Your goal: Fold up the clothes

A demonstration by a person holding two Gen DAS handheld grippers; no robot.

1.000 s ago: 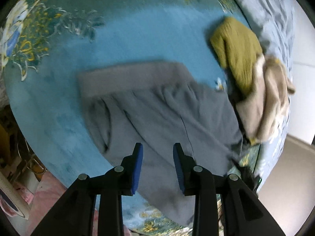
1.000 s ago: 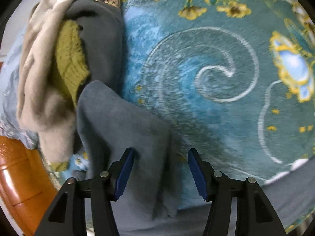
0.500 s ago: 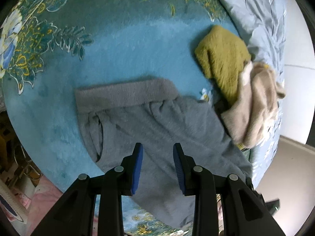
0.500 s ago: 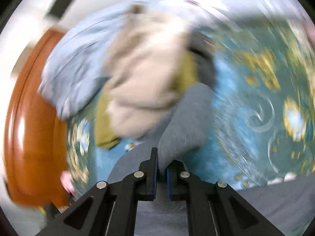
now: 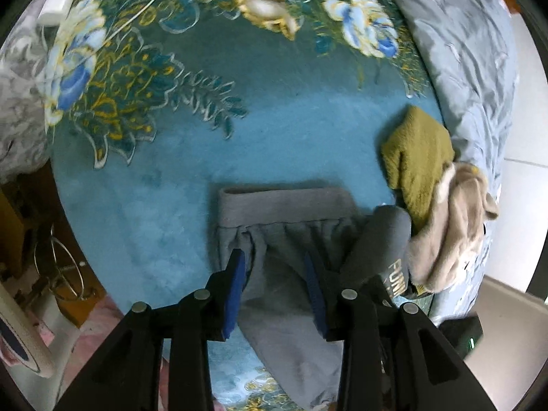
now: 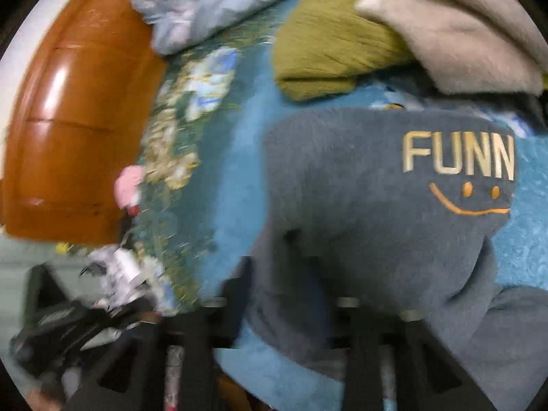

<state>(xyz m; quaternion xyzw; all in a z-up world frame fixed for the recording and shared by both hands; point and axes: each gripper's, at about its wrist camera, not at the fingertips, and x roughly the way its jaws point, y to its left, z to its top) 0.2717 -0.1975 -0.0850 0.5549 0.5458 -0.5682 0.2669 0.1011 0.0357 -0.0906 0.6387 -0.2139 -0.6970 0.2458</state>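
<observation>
Grey sweatpants (image 5: 284, 239) lie on a teal floral blanket (image 5: 267, 130), waistband away from me. One leg (image 5: 383, 243) is folded up over the body, its "FUNN" smiley print showing (image 6: 459, 157). My left gripper (image 5: 274, 274) is open and empty just above the pants below the waistband. In the right wrist view the folded leg (image 6: 376, 205) drapes over my right gripper (image 6: 284, 287); its fingers are blurred and hidden by the cloth.
An olive knit (image 5: 418, 157) and a beige fleece (image 5: 452, 226) are piled right of the pants, also near in the right wrist view (image 6: 325, 44). A grey-blue quilt (image 5: 472, 51) lies beyond. A wooden bed board (image 6: 68, 120) stands at left.
My right gripper shut on the pant leg and carried it up over the pants toward the waistband. My left gripper moved forward over the pants and stayed open.
</observation>
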